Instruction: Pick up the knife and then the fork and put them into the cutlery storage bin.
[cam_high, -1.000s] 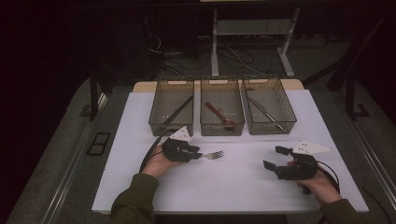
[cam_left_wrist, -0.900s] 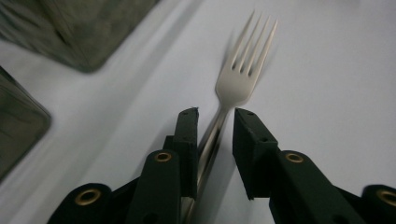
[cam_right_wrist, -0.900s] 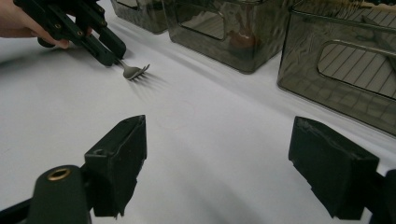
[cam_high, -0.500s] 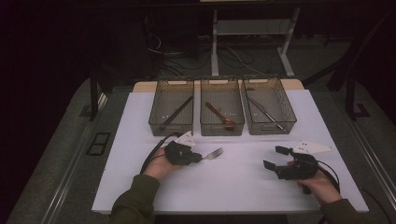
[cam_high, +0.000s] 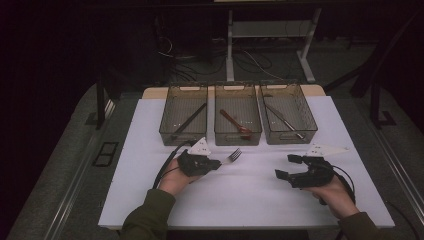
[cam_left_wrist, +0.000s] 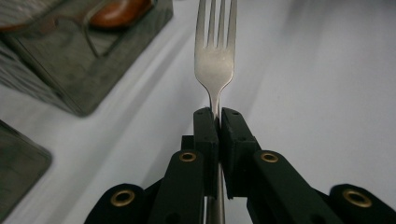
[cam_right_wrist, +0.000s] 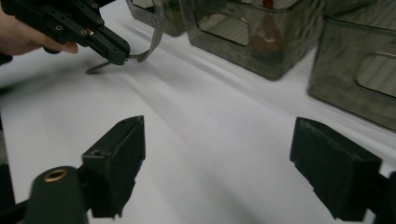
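A silver fork (cam_high: 232, 156) (cam_left_wrist: 214, 60) is held by its handle, tines pointing away, just above the white mat (cam_high: 250, 200). My left gripper (cam_high: 216, 163) (cam_left_wrist: 218, 116) is shut on that handle; the right gripper view shows it (cam_right_wrist: 122, 55) at upper left with the fork (cam_right_wrist: 154, 39). My right gripper (cam_high: 286, 166) (cam_right_wrist: 219, 140) rests low over the mat at the right. It is open and its jaws have just closed a little, with nothing between them.
Three smoky clear bins stand in a row at the far side of the mat. The left bin (cam_high: 182, 86) holds a dark utensil, the middle bin (cam_high: 238, 137) a reddish-brown spoon (cam_high: 235, 122), the right bin (cam_high: 310, 117) a metal utensil.
My left gripper has closed on the fork's handle and lifted it a little off the mat. The right hand has stayed in place.
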